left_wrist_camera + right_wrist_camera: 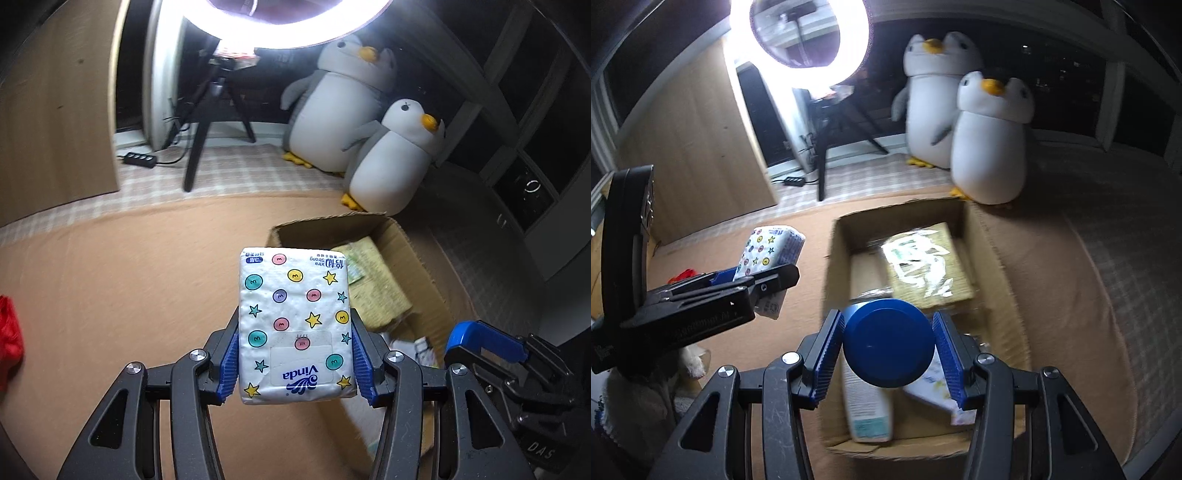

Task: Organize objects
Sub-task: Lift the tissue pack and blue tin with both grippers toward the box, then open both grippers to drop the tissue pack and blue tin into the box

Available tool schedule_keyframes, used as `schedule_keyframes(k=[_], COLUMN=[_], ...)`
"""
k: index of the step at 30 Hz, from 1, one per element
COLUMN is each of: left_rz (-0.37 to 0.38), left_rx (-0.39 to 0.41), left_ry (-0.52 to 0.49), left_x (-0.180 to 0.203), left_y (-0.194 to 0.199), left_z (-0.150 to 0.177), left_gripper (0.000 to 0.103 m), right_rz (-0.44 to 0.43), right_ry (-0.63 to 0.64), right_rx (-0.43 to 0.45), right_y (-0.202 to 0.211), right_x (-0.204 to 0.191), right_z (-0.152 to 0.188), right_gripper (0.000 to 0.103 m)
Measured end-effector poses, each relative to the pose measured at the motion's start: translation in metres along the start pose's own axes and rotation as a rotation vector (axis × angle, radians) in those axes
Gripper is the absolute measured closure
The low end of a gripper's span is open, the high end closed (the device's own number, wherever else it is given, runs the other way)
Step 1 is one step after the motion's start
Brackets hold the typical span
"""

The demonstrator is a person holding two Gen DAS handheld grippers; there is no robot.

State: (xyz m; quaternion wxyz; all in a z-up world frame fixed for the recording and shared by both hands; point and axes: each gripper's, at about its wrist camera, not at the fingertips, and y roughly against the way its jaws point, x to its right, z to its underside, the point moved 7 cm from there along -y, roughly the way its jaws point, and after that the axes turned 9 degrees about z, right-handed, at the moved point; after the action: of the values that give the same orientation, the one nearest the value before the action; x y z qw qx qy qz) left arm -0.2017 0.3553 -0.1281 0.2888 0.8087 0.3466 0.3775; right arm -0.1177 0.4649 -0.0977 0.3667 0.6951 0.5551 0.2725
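My left gripper (294,354) is shut on a white Vinda tissue pack (294,325) printed with stars and coloured dots; it hangs above the tan blanket, left of the cardboard box (417,254). The same pack (772,249) shows at the left of the right wrist view, gripped in the left gripper (750,286). My right gripper (888,350) is shut on a round blue-capped container (888,341), held over the near part of the box (986,240). Inside the box lie a yellow-green packet (929,267), a white tube-like package (868,410) and another white packet (938,395).
Two plush penguins (988,144) stand behind the box. A ring light on a tripod (798,33) stands at the back beside a wooden panel (690,147). A power strip (140,159) lies on the checked cover. Something red (9,332) lies at the left edge.
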Motion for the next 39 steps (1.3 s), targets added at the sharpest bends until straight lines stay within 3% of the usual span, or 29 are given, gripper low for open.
schedule_keyframes(k=[16,19,21,39], left_rz=[-0.033,-0.025,-0.013,-0.021], left_rx=[-0.070,-0.079,-0.089,-0.025], left_ry=[-0.018,-0.019,-0.014,-0.021], left_x=[0.014,0.013,0.013,-0.002], left_y=[-0.065,-0.066,-0.067,-0.017], left_z=[-0.013,-0.014,-0.015,-0.013], left_gripper=[0.048,0.041,0.032,0.032], right_rz=[0.059,0.053,0.058,0.039], right_ry=[-0.019,-0.017,-0.008,-0.047], right_rx=[-0.053,-0.061,-0.065,-0.039], right_y=[-0.052,-0.056,-0.057,-0.036], right_x=[0.044,0.043,0.042,0.033], right_z=[-0.013,-0.013,-0.013,-0.016], right_gripper=[0.057,0.057,0.056,0.050])
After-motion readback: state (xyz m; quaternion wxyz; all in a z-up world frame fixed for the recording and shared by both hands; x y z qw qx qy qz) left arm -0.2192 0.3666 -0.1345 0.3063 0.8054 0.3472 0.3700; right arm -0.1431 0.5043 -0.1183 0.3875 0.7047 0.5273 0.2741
